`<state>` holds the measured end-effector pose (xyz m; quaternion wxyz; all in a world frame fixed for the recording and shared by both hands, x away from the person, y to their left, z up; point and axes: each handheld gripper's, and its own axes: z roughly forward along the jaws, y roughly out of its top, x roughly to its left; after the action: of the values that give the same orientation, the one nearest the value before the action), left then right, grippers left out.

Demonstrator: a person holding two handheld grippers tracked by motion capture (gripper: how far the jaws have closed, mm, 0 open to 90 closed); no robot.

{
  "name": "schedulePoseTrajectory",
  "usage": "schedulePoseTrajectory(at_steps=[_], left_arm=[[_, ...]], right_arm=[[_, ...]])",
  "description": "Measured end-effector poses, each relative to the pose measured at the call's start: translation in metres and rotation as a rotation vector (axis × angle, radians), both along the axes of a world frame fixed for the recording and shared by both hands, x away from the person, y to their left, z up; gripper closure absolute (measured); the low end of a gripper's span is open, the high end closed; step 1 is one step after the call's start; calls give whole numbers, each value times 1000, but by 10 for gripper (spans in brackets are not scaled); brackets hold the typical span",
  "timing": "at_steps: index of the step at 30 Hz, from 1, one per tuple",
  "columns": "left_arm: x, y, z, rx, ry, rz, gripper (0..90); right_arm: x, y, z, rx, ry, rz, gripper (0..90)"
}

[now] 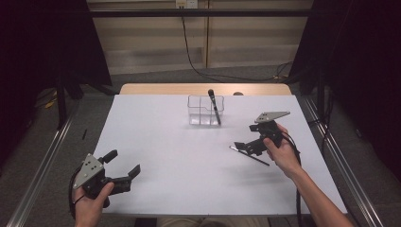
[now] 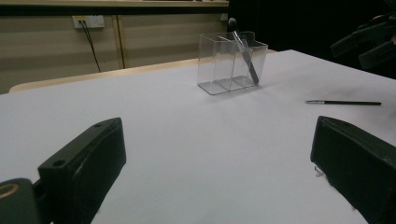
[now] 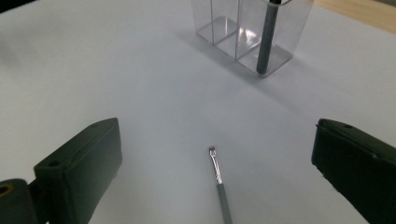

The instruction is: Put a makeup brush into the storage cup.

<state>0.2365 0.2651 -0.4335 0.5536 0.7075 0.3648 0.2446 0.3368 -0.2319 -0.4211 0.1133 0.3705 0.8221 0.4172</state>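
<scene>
Right gripper poised over a thin brush, jaws wide apart

The right gripper (image 1: 247, 144), right of centre in the high view, hovers over the slim brush (image 3: 219, 183) lying flat on the white table (image 1: 179, 165); it is a low, narrow target, so I'd expect the jaws to scrape the table or roll it aside. The clear organizer (image 1: 205, 110), upper centre, already holds a dark brush (image 1: 214, 106) and looks light enough to tip. The left gripper (image 1: 125, 169) rests lower left, also spread apart.
</scene>
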Motion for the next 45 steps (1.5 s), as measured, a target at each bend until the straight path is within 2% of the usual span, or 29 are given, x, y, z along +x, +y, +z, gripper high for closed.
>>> schedulePoseTrajectory(at_steps=[6, 9, 15, 21, 24, 32, 33, 34, 38, 45], left_arm=[[0, 1, 0, 4, -1, -2, 34], [0, 0, 0, 2, -1, -1, 34], [1, 1, 0, 12, -1, 1, 34], [1, 1, -1, 7, 2, 1, 34], [1, 1, -1, 12, 4, -2, 34], [2, 0, -1, 15, 6, -2, 34], [2, 0, -1, 15, 5, -1, 34], [2, 0, -1, 17, 5, -2, 34], [2, 0, -1, 18, 5, -2, 34], [3, 0, -2, 20, 6, -5, 34]], right_arm=[[8, 2, -2, -40, 46, 13, 19], [12, 1, -5, -50, 66, 41, 19], [18, 5, -7, -102, 94, 79, 19], [27, 11, -9, -185, 124, 92, 58], [32, 13, -9, -228, 155, 103, 73], [41, 22, -9, -326, 204, 139, 55], [42, 23, -9, -331, 197, 138, 49], [42, 23, -9, -331, 197, 161, 39], [44, 27, -9, -373, 222, 207, 37], [49, 30, -9, -439, 258, 223, 68]])
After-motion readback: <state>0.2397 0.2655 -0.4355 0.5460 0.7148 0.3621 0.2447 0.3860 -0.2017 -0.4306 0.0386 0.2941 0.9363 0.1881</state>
